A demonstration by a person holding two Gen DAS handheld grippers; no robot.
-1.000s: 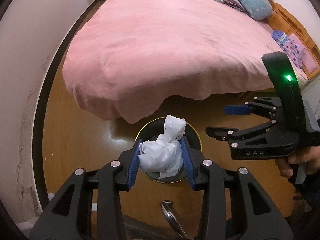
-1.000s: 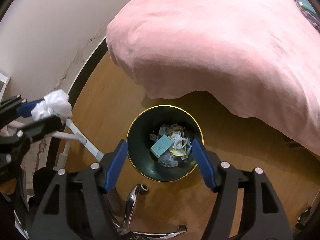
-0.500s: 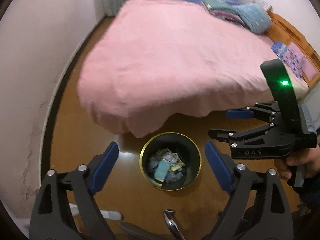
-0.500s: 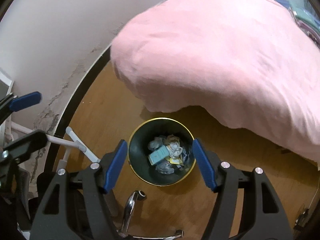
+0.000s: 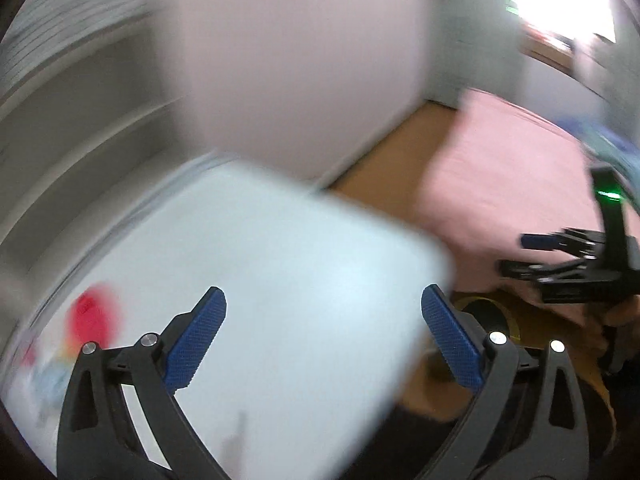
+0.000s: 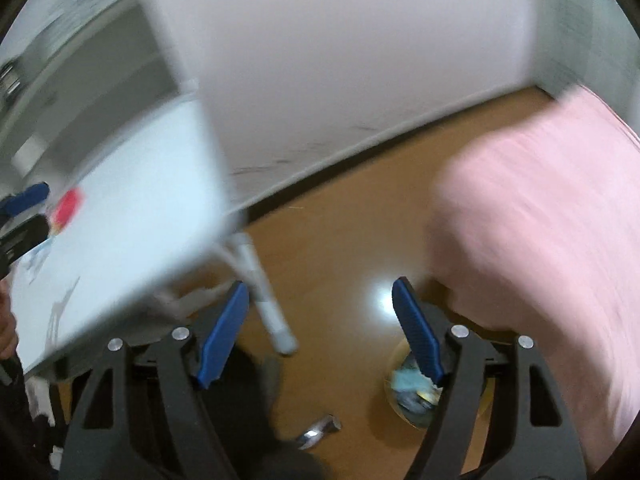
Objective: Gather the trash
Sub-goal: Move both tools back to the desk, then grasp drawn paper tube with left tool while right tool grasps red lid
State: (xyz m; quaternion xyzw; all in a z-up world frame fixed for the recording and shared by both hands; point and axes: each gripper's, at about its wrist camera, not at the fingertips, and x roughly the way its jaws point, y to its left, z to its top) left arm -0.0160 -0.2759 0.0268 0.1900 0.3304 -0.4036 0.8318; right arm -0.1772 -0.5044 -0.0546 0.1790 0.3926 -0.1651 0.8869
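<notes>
left hand-held gripper point(image 5: 323, 338) spread wide, empty | over table point(image 5: 280, 280) edge, blurred

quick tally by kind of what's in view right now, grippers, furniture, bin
hand-held gripper: 2, left hand-held gripper and right hand-held gripper, both open and empty
white table: 1
bed with pink cover: 1
trash bin: 1, with trash inside
total: 5
Small items on the table, one of them red, are too blurred to count.
</notes>
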